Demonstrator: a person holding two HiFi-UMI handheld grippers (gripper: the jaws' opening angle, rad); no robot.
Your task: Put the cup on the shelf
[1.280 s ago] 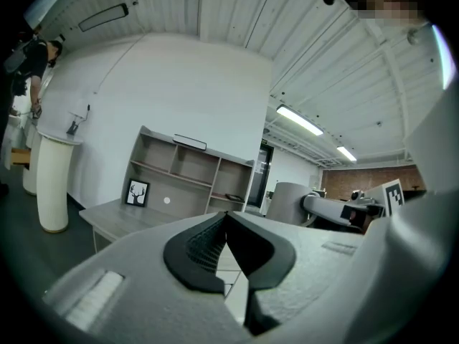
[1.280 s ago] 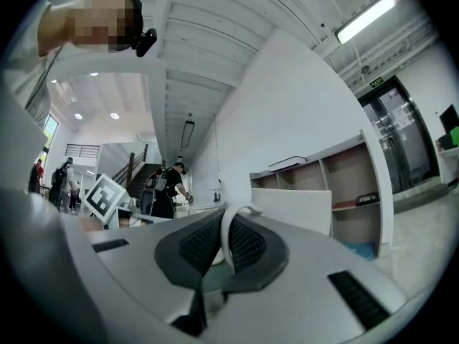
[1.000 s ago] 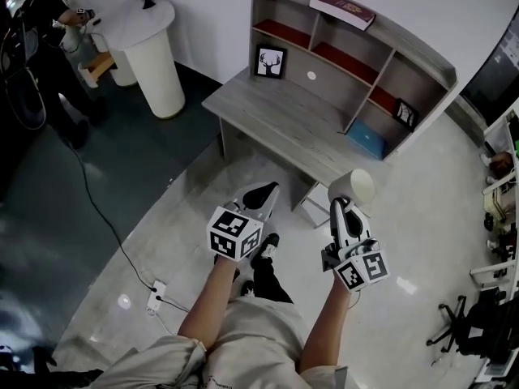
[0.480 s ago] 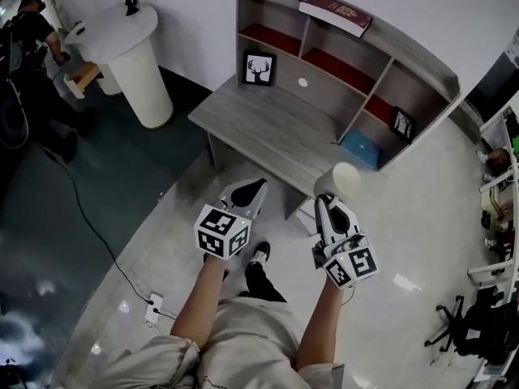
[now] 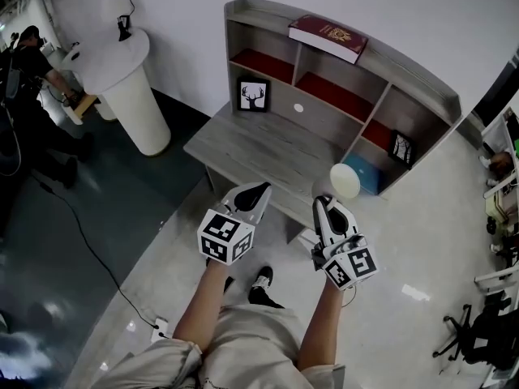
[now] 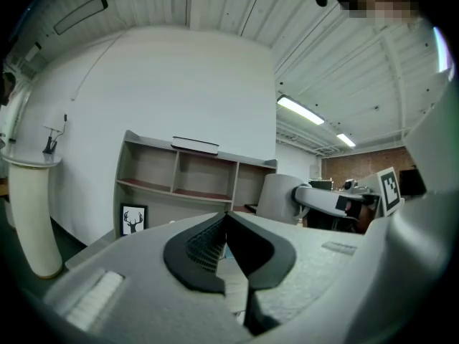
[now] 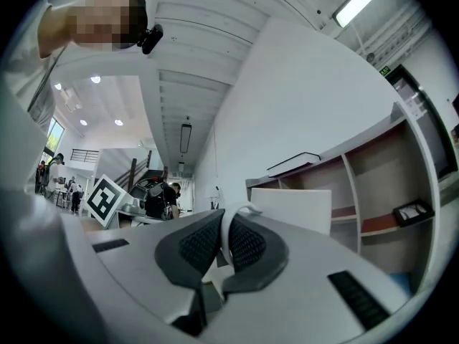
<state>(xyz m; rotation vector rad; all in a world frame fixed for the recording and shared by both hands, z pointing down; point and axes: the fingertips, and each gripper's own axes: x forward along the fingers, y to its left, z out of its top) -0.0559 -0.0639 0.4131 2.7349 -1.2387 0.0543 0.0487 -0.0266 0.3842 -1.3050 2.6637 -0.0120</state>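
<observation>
Two hand-held grippers show at the bottom of the head view, each on a bare forearm. The right gripper [image 5: 326, 203] carries a plain white cylindrical cup [image 5: 345, 181] in the air, just over the front edge of the pale grey wooden bench [image 5: 259, 144] and not touching it. The cup is on the right side, in front of the grey wooden shelf unit with red-lined compartments [image 5: 340, 63] that stands along the back of the bench. The cup's long axis runs up and down, so one round end faces the head camera. Whether that end is the mouth or the base cannot be told. In the right gripper view the cup's wall [image 7: 292, 210] is smooth, matt and unmarked, with straight sides. Its thin white handle [image 7: 225, 239] curves back between the dark ribbed fingers [image 7: 197, 246], which pinch it. The cup body sits beyond the fingertips, pointing away from the person toward the shelf. The left gripper [image 5: 258, 190] hovers beside it, well apart from the cup, its fingers [image 6: 204, 246] pressed together on nothing.
</observation>
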